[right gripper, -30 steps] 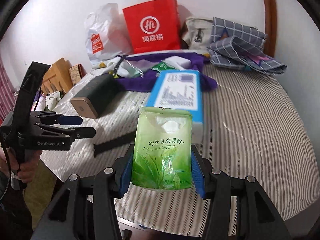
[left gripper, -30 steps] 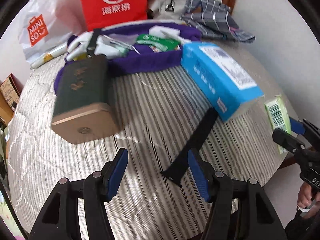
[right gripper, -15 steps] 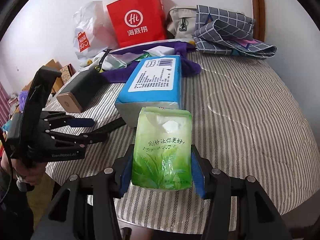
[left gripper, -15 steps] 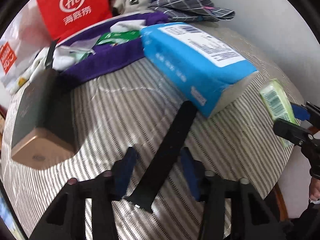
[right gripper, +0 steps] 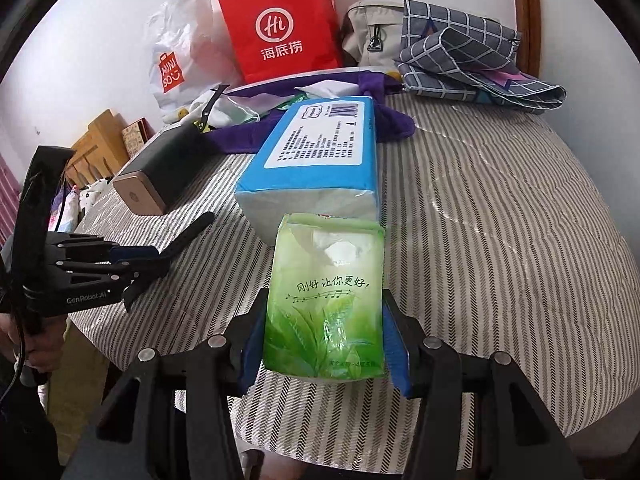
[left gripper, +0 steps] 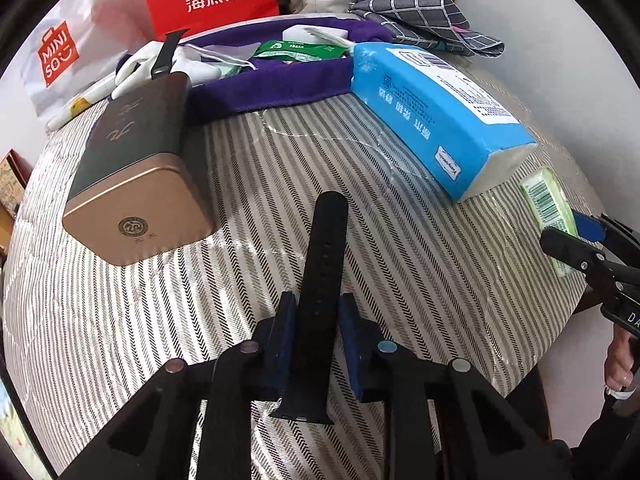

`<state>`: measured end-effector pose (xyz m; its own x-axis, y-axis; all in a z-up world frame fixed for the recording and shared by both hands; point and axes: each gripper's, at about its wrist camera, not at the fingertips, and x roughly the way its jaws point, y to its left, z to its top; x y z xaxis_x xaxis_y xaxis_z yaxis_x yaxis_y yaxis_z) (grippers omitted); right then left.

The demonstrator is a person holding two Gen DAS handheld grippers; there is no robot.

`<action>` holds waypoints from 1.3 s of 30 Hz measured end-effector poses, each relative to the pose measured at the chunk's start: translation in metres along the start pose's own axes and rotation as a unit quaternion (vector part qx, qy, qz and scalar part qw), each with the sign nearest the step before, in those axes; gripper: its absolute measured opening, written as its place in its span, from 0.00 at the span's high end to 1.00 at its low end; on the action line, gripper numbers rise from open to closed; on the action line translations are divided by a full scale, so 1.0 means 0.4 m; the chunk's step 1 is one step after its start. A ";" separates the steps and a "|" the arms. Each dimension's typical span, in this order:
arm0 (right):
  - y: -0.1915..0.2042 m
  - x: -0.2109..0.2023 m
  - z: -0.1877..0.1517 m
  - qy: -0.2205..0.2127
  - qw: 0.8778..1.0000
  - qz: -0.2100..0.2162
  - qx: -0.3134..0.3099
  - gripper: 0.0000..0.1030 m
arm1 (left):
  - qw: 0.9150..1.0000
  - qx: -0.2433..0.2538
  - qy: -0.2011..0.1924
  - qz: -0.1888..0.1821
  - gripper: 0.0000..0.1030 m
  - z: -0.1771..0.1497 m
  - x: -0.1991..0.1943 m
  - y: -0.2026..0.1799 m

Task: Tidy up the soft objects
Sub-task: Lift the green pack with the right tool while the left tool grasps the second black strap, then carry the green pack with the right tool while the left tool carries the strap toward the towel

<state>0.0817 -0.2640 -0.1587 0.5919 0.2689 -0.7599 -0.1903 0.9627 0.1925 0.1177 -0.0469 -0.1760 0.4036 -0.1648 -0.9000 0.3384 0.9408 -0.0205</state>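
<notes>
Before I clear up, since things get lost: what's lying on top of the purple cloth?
On the purple cloth: a green packet, white tissues, clear wrappers. Whatever lies beneath them is covered.

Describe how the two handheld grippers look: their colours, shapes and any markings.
Both grippers are black plastic with two fingers that carry blue pads. Round silver pins sit on the finger links. The left gripper bears white lettering, "GenRobot.AI", on its side, and a black cable hangs by its handle. The right gripper has the same build.
</notes>
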 end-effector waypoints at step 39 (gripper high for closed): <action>0.066 -0.098 0.045 -0.018 0.999 -0.013 -0.033 0.51 | 0.994 -0.088 -0.069 0.017 0.81 -0.064 -0.144 0.103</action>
<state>0.0674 -0.2487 -0.1128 0.6257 0.2456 -0.7404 -0.2242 0.9657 0.1309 0.0865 0.0087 -0.1360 0.5296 -0.1598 -0.8330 0.1742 0.9817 -0.0776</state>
